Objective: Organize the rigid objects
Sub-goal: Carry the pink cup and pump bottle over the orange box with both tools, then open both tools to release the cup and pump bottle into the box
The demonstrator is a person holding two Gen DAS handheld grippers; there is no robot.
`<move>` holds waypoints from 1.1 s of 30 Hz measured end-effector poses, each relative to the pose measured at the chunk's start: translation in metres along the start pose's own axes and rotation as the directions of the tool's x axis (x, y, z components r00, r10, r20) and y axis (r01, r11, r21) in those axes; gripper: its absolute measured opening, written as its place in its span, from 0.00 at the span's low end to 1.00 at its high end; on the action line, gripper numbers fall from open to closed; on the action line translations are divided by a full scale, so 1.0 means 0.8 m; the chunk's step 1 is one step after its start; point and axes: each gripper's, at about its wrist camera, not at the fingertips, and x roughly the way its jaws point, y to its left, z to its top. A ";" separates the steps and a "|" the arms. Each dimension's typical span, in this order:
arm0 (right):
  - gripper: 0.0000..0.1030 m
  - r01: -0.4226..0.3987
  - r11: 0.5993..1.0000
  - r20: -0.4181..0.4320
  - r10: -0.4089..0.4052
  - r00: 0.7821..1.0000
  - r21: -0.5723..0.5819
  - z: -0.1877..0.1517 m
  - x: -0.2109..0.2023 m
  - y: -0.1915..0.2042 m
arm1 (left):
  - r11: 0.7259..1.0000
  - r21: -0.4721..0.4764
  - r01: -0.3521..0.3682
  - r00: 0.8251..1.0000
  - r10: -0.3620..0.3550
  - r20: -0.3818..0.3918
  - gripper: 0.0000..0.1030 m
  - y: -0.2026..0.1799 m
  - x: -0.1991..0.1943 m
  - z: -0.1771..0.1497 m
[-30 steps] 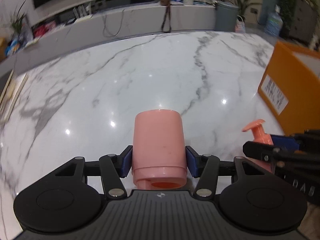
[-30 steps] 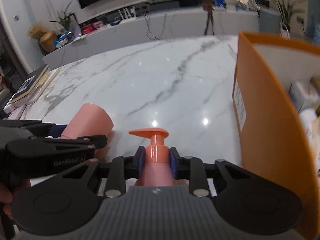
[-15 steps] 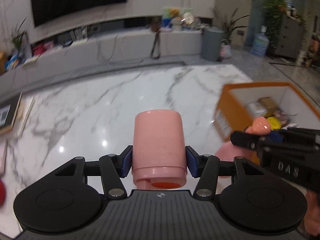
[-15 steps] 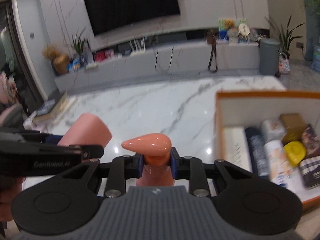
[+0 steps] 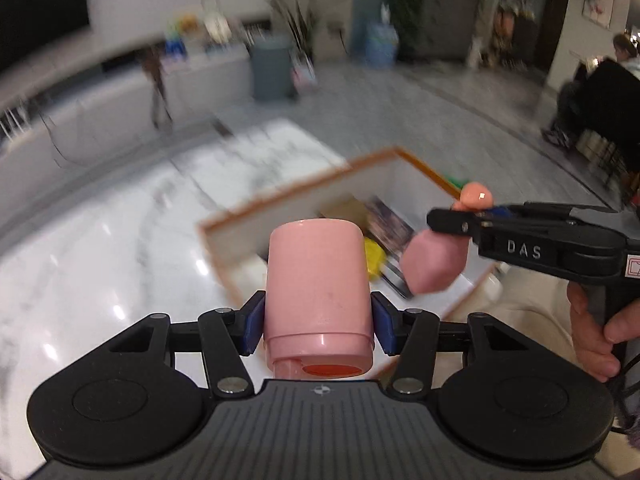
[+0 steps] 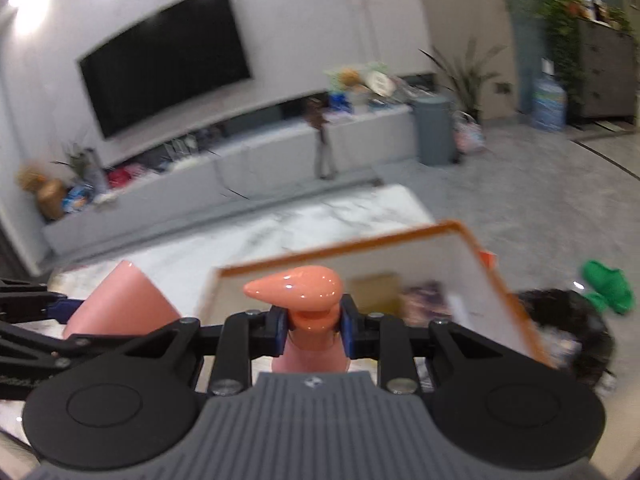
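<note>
The worktop is white marble with grey veins, glossy, with small bright reflections of lamps on it. An open box with orange edges and white inner walls stands on it near the right side. Several small packages lie inside the box, blurred. The rest of the visible marble is bare.

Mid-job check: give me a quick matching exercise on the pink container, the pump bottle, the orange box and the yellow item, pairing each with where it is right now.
Things:
1. pink container
2. pump bottle
3. orange box
4. yellow item

Places:
A. lying inside the box
B. clamped in the right gripper
C. on the marble table
D. clamped in the left gripper

Pairs: 1-D, 2-B, 3-C, 4-A
</note>
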 end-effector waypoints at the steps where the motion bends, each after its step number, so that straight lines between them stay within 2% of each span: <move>1: 0.24 0.016 1.000 -0.018 -0.016 1.000 0.016 -0.002 0.005 -0.011 | 1.000 -0.017 0.016 0.999 -0.016 -0.039 0.60 -0.003 0.017 0.005; 6: 0.24 0.047 0.996 -0.064 -0.042 0.997 0.072 -0.011 0.035 -0.049 | 0.992 -0.108 0.065 0.978 -0.085 -0.190 0.60 -0.007 0.088 0.020; 13: 0.24 0.045 0.997 -0.143 -0.036 0.989 0.065 -0.022 0.069 -0.062 | 0.988 -0.154 0.028 0.935 -0.080 -0.345 0.60 0.000 0.149 0.025; 18: 0.24 0.044 0.999 -0.189 -0.040 0.981 0.018 -0.028 0.085 -0.060 | 0.986 -0.156 0.051 0.908 -0.111 -0.404 0.60 -0.005 0.169 0.020; 22: 0.24 0.047 0.999 -0.199 -0.051 0.979 -0.023 -0.032 0.094 -0.057 | 0.983 -0.153 0.106 0.887 -0.163 -0.432 0.60 -0.015 0.185 0.022; 30: 0.24 0.078 0.997 -0.186 -0.082 0.979 -0.029 -0.034 0.097 -0.058 | 0.979 -0.143 0.149 0.826 -0.202 -0.525 0.60 -0.022 0.222 0.031; 33: 0.24 0.081 0.996 -0.188 -0.085 0.978 -0.030 -0.034 0.097 -0.058 | 0.980 -0.136 0.145 0.819 -0.196 -0.539 0.60 -0.020 0.226 0.030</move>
